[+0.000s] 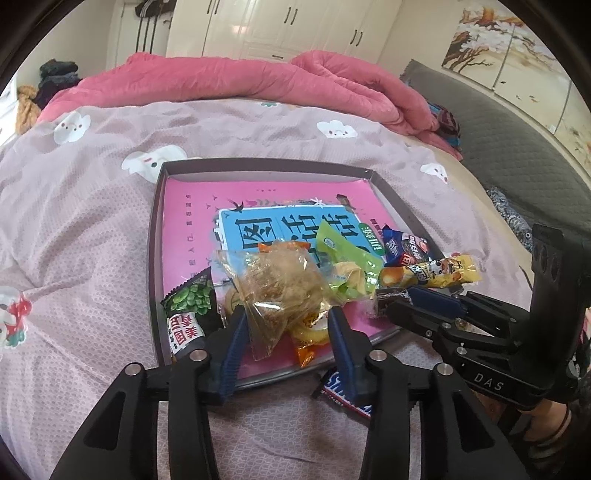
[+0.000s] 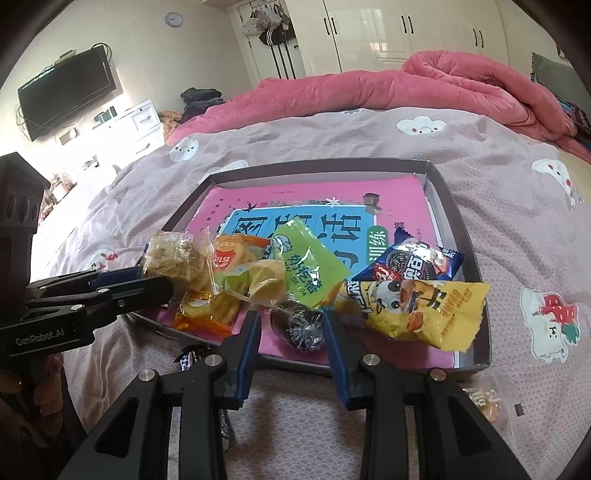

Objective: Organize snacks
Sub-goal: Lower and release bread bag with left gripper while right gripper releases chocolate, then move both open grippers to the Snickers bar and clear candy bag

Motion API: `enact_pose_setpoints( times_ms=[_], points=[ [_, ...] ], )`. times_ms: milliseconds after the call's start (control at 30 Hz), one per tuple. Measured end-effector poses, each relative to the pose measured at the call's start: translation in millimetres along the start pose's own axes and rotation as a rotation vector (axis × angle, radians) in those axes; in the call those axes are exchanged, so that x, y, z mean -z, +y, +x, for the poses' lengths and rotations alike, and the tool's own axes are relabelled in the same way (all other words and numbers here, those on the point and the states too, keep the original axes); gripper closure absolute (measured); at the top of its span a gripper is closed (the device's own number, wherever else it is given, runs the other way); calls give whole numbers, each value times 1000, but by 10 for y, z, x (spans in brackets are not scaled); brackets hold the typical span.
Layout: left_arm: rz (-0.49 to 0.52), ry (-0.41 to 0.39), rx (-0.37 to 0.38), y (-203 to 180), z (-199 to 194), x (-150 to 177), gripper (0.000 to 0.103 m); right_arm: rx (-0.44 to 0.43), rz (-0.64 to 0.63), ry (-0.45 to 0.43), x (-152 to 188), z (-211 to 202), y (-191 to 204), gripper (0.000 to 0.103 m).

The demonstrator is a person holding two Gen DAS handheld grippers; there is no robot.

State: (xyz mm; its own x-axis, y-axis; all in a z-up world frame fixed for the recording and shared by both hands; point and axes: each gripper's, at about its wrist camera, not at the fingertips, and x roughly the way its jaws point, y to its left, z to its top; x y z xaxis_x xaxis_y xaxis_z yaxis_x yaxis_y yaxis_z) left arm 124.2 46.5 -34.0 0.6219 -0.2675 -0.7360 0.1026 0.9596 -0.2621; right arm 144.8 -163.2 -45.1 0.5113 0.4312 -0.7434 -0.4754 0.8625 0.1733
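Mid-sort: both grippers at the near rim of the tray [image 1: 157,236], snacks piling inside.
Left gripper [image 1: 286,325] stands part open, the clear-wrapped cake [image 1: 280,284] between its pads and seemingly let go; judged a drop-off. Right gripper [image 2: 291,325] sits narrow around the foil candy [image 2: 301,328], pads apparently touching it. Next: back off and fetch the chocolate bar [image 1: 345,395] lying below the left jaws, outside the tray.

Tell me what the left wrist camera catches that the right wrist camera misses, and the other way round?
Only the left wrist view shows the green pea packet and a wall painting. Only the right wrist view shows the television, a wall clock and a foil-wrapped sweet between its fingers. Both show the tray, the clear-wrapped pastry, the lime packet and the pink quilt.
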Motion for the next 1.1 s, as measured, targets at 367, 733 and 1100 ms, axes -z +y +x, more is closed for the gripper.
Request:
enact_pose_setpoints(
  times_ms=[367,733,1100],
  points=[
    [-21,-25,-15,67,-79,-33,49,1,-11,-25,-15,-55,23,67],
    [-22,-31,-18,28,-143,-29,41,12,-8,-59,-49,-129,12,67],
    [-27,-37,-43,13,-224,-15,28,10,-5,-88,-70,-199,25,64]
  ],
)
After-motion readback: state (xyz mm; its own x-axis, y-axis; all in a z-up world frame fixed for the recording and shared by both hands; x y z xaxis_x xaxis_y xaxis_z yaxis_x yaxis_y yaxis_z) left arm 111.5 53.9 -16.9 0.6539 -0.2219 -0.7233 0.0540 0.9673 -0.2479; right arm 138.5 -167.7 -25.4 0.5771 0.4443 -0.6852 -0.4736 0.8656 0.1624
